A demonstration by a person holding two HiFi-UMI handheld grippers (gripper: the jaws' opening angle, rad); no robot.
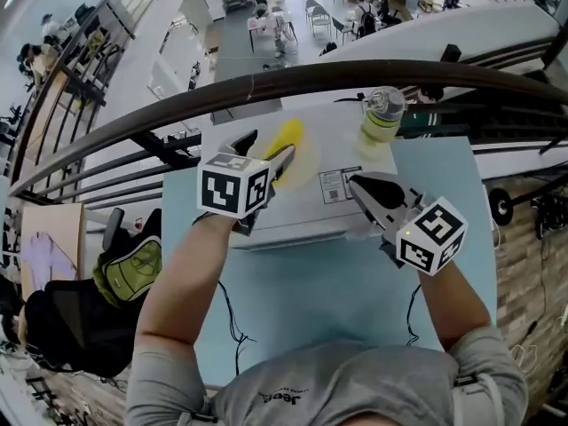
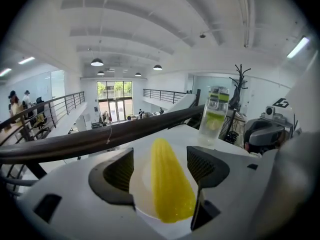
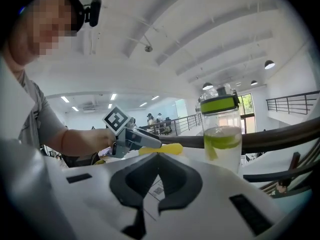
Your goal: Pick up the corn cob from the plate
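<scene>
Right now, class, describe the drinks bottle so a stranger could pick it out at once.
Start at the white box on the pale blue table, below the dark curved railing. The bottle stands at the box's far right corner, right of the corn cob. It alone is clear, with a green-banded lid.

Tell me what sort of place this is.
Probably a mezzanine in a big open office or lab hall: the table sits against a dark handrail overlooking a lower floor with desks and chairs, under a high white ceiling with pendant lamps.
</scene>
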